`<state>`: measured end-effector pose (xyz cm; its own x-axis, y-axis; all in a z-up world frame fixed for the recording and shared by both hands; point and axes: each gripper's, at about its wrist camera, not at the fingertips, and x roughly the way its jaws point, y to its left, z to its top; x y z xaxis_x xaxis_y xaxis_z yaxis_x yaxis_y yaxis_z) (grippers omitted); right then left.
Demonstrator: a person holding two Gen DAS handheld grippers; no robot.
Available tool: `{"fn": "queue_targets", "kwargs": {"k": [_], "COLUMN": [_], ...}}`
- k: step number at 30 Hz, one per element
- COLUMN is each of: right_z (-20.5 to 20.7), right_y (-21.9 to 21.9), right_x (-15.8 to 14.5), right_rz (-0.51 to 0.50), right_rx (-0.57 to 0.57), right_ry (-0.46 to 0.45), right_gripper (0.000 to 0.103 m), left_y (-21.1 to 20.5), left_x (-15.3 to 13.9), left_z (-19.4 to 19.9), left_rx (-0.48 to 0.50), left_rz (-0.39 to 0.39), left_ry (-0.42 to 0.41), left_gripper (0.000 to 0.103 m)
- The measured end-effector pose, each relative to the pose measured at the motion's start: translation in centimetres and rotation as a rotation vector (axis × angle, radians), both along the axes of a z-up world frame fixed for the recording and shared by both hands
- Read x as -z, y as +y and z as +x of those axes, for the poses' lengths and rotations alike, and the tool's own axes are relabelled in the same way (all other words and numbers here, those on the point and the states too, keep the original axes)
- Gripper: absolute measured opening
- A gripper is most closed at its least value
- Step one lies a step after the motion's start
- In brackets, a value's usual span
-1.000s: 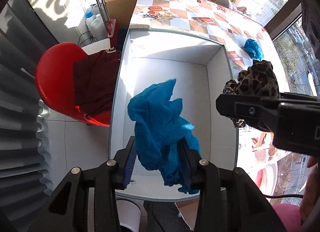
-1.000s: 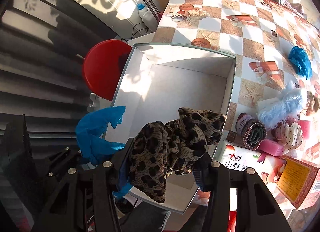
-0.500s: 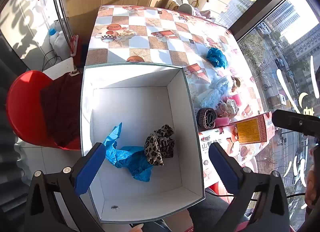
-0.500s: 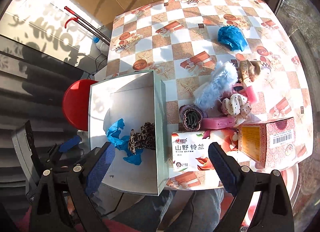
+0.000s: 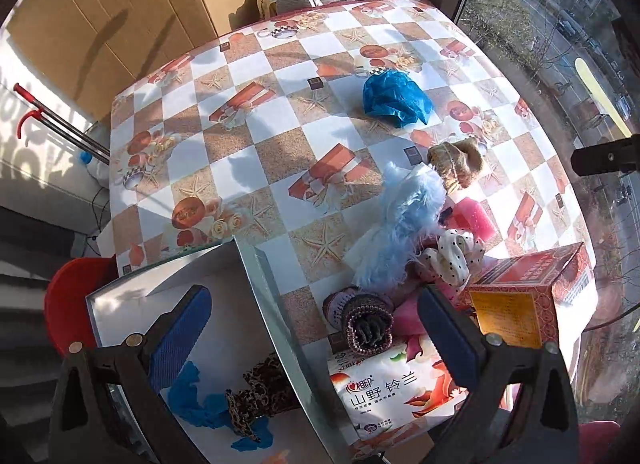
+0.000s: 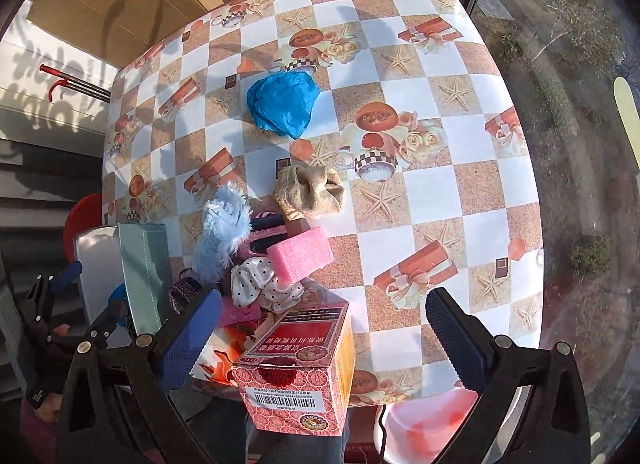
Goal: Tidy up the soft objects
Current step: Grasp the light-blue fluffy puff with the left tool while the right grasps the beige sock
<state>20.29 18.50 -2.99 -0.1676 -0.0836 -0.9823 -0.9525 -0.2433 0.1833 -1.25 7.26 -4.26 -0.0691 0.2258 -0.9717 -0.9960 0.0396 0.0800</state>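
Observation:
A white box stands at the table's near left; a blue cloth and a leopard-print cloth lie inside it. On the table lie a blue crumpled cloth, a tan cloth, a light-blue fluffy piece, a pink sponge, a polka-dot scrunchie and a dark knitted roll. My left gripper is open and empty above the box's right wall. My right gripper is open and empty above the red carton.
A red patterned carton and a tissue pack sit at the table's near edge. A red stool stands left of the box. Cardboard leans behind the table; a window is at right.
Both grippers opened and dropped the blue and leopard cloths into the box. Both have since lifted and swung right over the table's pile.

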Motion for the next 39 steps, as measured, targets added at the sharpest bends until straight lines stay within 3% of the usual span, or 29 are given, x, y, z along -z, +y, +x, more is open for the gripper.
{"fn": "queue_targets", "kwargs": {"k": [2,6,12,16,19,22,25,29,33,39], "right_z": [-0.4,-2.2,-4.7,-6.2,-5.6,-2.3,2.3,6.8,7.3,4.7], "right_y": [1.7,4.0,5.8,6.1,6.3,6.9,7.3,6.8,6.3,6.6], "right_x": [2.7,7.2,11.8,14.4,15.1,15.2,15.2,14.3,12.8,13.5], "right_rz": [-0.05,-0.101,-0.157,-0.181,-0.153,-0.128,-0.137,-0.147,-0.08,-0.015], "right_rx": [-0.044,-0.115,-0.1,-0.125,-0.115,-0.034,0.07,0.174,0.174,0.075], "right_ry": [-0.001,0.008,0.033,-0.006,-0.054,-0.106,-0.128,-0.049,0.001,-0.061], "right_gripper": [0.103,0.103,0.103,0.103,0.103,0.103,0.103,0.103,0.103,0.103], "left_y": [1.7,3.6,5.7,6.8,8.1,9.5,9.9,9.9,11.0,11.2], "left_x": [2.1,5.7,9.7,12.0,12.8,12.3,10.5,8.7,9.7,13.1], "left_z": [1.4,2.9,4.0,4.1,2.4,-0.7,-2.7,-3.6,-1.6,1.8], "left_rx": [0.036,0.08,0.133,0.106,-0.01,-0.159,-0.21,-0.18,-0.103,0.057], "left_rz": [-0.041,-0.154,-0.277,-0.325,-0.313,-0.293,-0.248,-0.218,-0.243,-0.289], "left_ry": [0.054,0.064,0.087,0.113,0.166,0.129,0.075,0.022,0.01,0.117], "left_gripper": [0.103,0.103,0.103,0.103,0.103,0.103,0.103,0.103,0.103,0.103]}}
